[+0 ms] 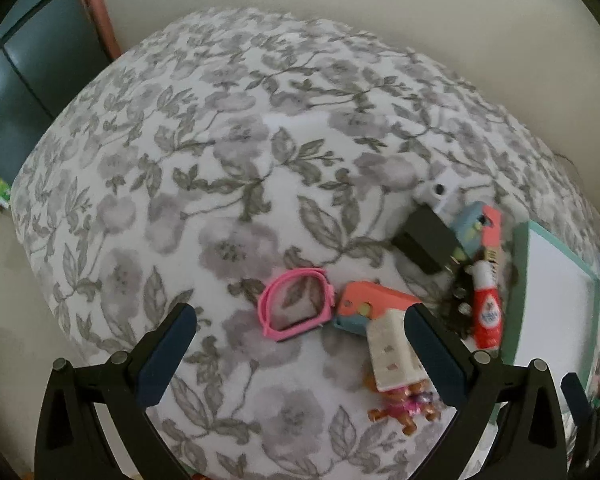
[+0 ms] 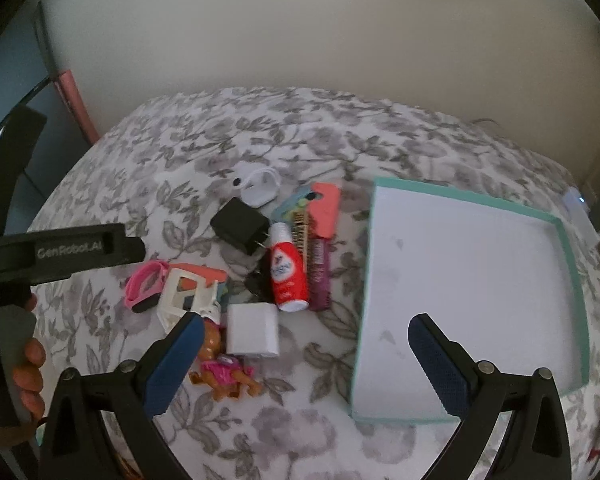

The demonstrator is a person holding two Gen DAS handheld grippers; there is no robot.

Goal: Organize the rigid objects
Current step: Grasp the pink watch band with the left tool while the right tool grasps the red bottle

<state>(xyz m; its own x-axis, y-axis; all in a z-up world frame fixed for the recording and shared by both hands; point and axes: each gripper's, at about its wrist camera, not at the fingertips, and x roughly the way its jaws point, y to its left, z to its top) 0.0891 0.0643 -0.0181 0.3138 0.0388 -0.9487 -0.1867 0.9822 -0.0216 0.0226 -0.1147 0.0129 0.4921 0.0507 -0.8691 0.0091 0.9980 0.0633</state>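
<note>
Doll [image 2: 224,376] nearest, then "GenRobot.AI" on the left claw's [image 1: 300,354] black body.

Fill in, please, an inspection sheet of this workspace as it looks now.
Surface: floral bedspread, soft.
Job's things: teal box, nothing in it; to its left a loose pile: red bottle, black charger, pink strap, doll, white block, coral case.
Clutter: white earbud case behind the pile.
Grippers: left gripper open above the strap; right gripper open, between pile and box.
Cables: nothing seen.
Surroundings: plain wall; a hand holds the left gripper.
</note>
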